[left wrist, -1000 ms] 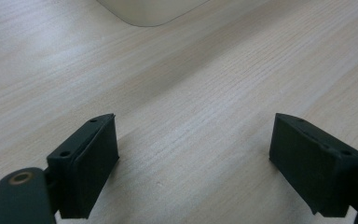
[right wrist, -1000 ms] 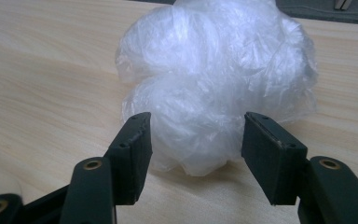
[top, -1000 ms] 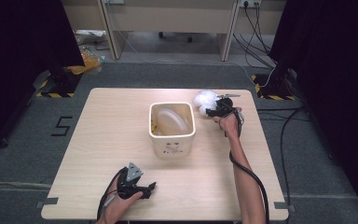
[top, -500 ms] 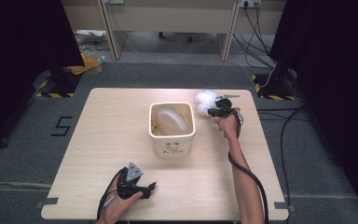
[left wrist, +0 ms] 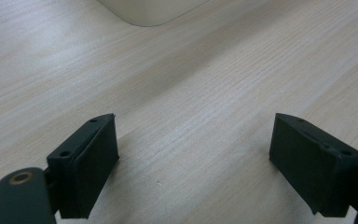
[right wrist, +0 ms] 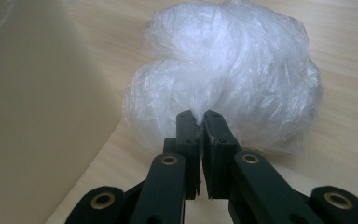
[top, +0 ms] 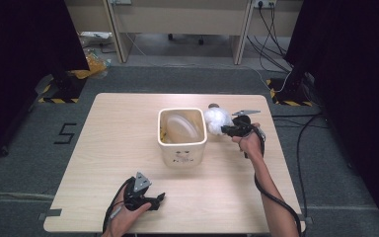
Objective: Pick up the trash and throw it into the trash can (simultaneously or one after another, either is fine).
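A crumpled ball of clear white plastic film (top: pixel 216 120) hangs just right of the cream bin (top: pixel 182 144), near its far right corner. My right gripper (top: pixel 225 129) is shut on it. In the right gripper view the jaws (right wrist: pixel 202 116) pinch a fold at the near side of the plastic ball (right wrist: pixel 228 65), with the bin's wall (right wrist: pixel 32 116) on the left. Something pale and glossy (top: pixel 180 127) lies inside the bin. My left gripper (top: pixel 159 200) rests near the table's front edge, open with only bare wood between its jaws (left wrist: pixel 193 158).
A small dark object (top: pixel 213 105) lies on the table just behind the plastic ball. The bin's rounded corner (left wrist: pixel 149 9) shows ahead of the left gripper. Cables and black curtains stand off the table's right side, and desk legs stand beyond its far edge.
My right gripper has moved toward the near side of the table with the plastic ball in it, along the bin's right wall. The left gripper has stayed where it was.
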`<state>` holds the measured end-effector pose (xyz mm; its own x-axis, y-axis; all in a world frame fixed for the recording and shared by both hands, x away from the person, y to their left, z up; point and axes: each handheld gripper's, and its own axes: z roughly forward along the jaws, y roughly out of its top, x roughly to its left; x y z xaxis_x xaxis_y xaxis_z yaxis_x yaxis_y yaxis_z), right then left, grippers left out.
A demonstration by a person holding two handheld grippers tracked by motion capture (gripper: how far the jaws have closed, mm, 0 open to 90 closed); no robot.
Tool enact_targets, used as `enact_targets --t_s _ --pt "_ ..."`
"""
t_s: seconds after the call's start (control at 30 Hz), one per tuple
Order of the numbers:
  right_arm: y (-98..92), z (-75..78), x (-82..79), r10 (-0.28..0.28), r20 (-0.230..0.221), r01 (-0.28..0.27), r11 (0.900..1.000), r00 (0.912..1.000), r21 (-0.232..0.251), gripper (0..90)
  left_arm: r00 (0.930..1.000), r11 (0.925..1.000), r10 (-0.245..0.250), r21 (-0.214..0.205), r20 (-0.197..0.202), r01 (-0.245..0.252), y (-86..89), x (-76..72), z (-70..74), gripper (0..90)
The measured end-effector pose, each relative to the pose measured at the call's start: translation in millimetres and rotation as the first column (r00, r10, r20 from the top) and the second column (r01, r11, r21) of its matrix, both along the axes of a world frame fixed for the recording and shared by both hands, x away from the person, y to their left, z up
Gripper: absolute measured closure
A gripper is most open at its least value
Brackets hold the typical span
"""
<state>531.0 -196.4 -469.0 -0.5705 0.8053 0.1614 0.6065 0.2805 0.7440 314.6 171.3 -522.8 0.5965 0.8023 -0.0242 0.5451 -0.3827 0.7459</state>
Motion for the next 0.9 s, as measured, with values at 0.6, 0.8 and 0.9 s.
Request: enact_targets --t_s 0.6,0.8,0.9 --pt "-37.2 45.3 -57.2 0.053 0.061 -0.057 0.9965 0.9967 0.062 87.3 1.0000 1.0000 0.000 0.000 0.000 0.000 0.0 0.0 0.0 14.3" --pt "-40.6 66.9 -67.5 0.069 0.095 -0.076 0.9944 0.9931 0.074 87.4 1.0000 1.0000 0.000 0.000 0.000 0.000 0.0 0.0 0.0 14.3" --pt "-41.0 78.6 -72.2 0.077 0.110 -0.087 0.9927 0.9910 0.083 87.4 1.0000 1.0000 0.000 0.000 0.000 0.000 0.0 0.0 0.0 14.3"
